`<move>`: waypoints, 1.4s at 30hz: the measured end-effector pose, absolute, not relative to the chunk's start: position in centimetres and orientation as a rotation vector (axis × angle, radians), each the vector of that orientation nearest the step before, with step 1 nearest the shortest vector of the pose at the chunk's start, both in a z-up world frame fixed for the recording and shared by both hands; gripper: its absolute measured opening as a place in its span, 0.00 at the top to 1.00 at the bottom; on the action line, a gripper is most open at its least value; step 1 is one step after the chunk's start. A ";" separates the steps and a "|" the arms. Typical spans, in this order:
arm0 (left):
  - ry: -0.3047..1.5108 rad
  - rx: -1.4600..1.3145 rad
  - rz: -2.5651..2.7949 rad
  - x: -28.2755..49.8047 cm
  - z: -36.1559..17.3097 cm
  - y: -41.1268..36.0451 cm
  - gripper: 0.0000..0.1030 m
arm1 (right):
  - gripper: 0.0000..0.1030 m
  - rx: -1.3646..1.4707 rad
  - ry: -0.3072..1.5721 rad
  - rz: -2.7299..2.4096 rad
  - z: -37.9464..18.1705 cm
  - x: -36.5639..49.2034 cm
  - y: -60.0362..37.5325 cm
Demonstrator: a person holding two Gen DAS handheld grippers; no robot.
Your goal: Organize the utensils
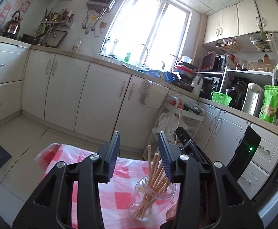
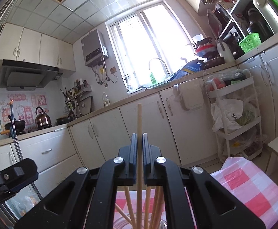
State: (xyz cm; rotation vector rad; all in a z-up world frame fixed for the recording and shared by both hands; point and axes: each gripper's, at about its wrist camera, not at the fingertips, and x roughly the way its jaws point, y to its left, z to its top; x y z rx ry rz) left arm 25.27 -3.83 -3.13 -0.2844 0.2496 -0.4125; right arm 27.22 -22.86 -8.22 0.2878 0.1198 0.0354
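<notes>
A clear glass jar stands on the red-and-white checked tablecloth and holds several wooden chopsticks. My left gripper is open and empty, just above and behind the jar. My right gripper is shut on one wooden chopstick, held upright right over the jar; the other chopsticks fan out below its jaws. The right gripper's black body shows beside the jar in the left wrist view.
The small table's cloth ends near a white trolley of bags. Cream kitchen cabinets run behind, with a sink tap under the window. A green basket and appliances crowd the right counter.
</notes>
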 end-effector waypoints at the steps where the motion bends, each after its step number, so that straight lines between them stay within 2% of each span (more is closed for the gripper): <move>1: 0.254 -0.281 -0.410 25.0 -3.1 -3.7 0.59 | 0.94 0.264 0.121 0.030 -8.2 27.0 -22.7; 9: 0.279 -0.268 -0.416 23.0 -3.0 -3.1 0.52 | 0.94 0.138 0.126 0.012 -7.6 25.1 -21.3; 15: 0.318 -0.261 -0.402 21.7 -3.0 -2.6 0.43 | 0.91 0.074 0.199 0.018 -7.9 23.7 -20.5; 17: 0.343 -0.253 -0.390 21.2 -3.0 -2.5 0.34 | 0.71 0.056 0.244 0.021 -8.3 23.2 -20.3; 20: 0.397 -0.226 -0.355 20.3 -2.9 -2.3 0.21 | 0.66 0.057 0.293 0.032 -8.1 21.6 -20.1; 23: 0.440 -0.195 -0.327 19.1 -2.9 -2.0 0.14 | 0.47 0.068 0.337 0.035 -7.3 19.3 -20.0; 25: 0.477 -0.187 -0.314 18.1 -3.1 -1.7 0.11 | 0.41 0.069 0.396 0.041 -7.0 17.7 -19.9; 27: 0.518 -0.172 -0.292 17.3 -3.4 -1.5 0.09 | 0.25 0.084 0.460 0.041 -6.8 15.8 -19.9; 29: 0.554 -0.158 -0.274 16.3 -3.8 -1.3 0.07 | 0.14 0.094 0.522 0.036 -6.8 13.6 -19.8; 34: 0.682 -0.110 -0.212 13.7 -4.4 -1.5 0.07 | 0.08 0.157 0.677 -0.014 -7.2 7.1 -20.7; 42: 0.725 -0.052 -0.175 9.1 -3.8 -2.4 0.07 | 0.07 0.247 0.852 -0.079 -6.9 0.6 -21.8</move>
